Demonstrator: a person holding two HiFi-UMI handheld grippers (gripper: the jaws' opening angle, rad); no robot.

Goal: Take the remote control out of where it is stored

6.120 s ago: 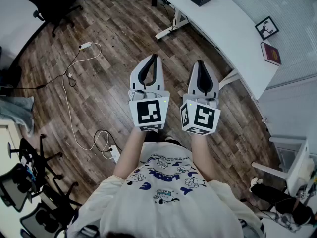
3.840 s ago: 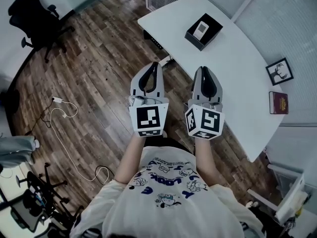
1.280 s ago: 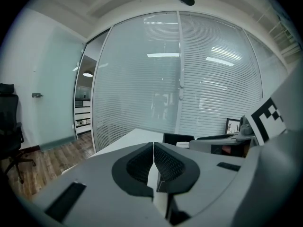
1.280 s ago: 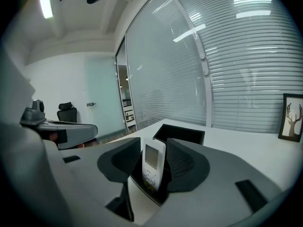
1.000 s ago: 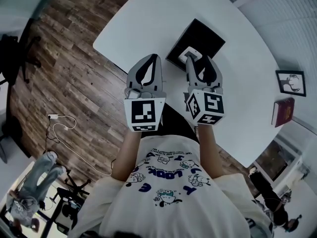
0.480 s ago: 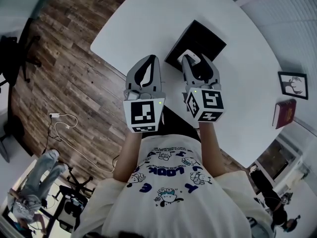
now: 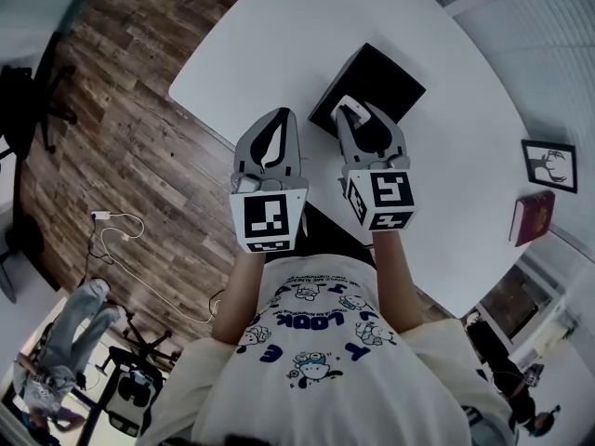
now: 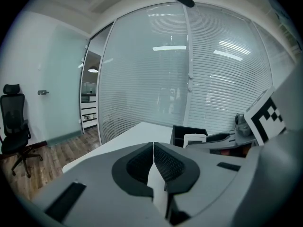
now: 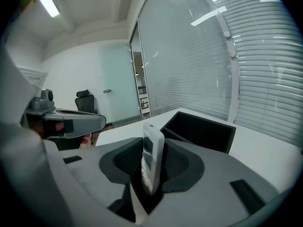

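Observation:
My right gripper (image 7: 357, 112) holds a white remote control (image 7: 345, 111) upright between its pads, its jaws closing on it. In the right gripper view the remote control (image 9: 152, 161) stands in the right gripper (image 9: 152, 144), just clear of the open black box (image 9: 204, 126) behind it. That black box (image 7: 389, 74) sits on the white table (image 7: 279, 26). To the left, my left gripper (image 7: 284, 116) hangs over the table's edge. The left gripper (image 8: 153, 144) is shut and empty, and its view shows the remote control (image 8: 194, 139) at the right.
A framed picture (image 7: 548, 163) and a red book (image 7: 529, 217) lie at the table's far right. Wooden floor with a white cable (image 7: 113, 231) lies left of the table. An office chair (image 8: 13, 123) stands by the wall. Glass walls with blinds stand beyond the table.
The person has walked up to the table. Over the last second my right gripper has drawn back from the box with the remote control between its jaws, and the jaws have narrowed onto it.

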